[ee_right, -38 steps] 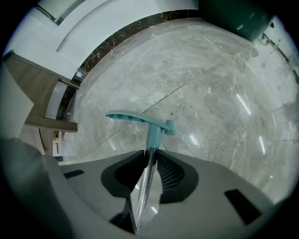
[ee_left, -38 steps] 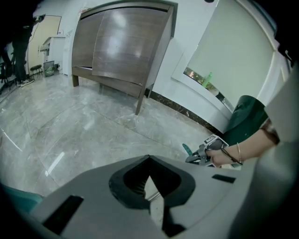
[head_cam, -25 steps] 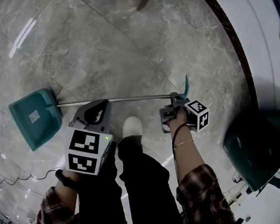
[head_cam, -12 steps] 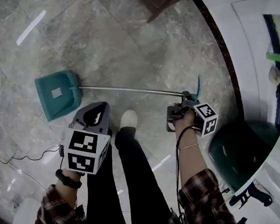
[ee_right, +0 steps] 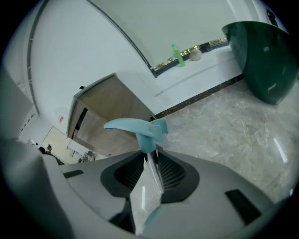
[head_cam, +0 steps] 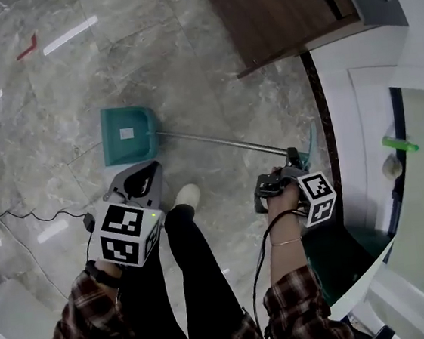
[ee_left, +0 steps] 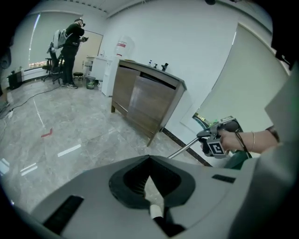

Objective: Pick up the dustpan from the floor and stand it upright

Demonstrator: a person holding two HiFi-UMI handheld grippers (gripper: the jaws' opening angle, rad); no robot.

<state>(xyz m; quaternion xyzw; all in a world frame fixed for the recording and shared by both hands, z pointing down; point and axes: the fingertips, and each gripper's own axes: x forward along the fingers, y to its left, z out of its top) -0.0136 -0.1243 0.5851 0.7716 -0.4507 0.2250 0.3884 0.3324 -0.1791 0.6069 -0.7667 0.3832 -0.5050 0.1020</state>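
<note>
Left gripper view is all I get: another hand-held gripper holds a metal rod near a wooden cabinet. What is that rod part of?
Observer: The rod is the long handle of a teal dustpan; the head view shows its pan down at the floor.
Operator: Where along it is the grip?
Observer: Near the top. The right gripper view shows the right hand-held gripper clamped on the rod just below its teal end grip; the jaws have just been opening slightly.
</note>
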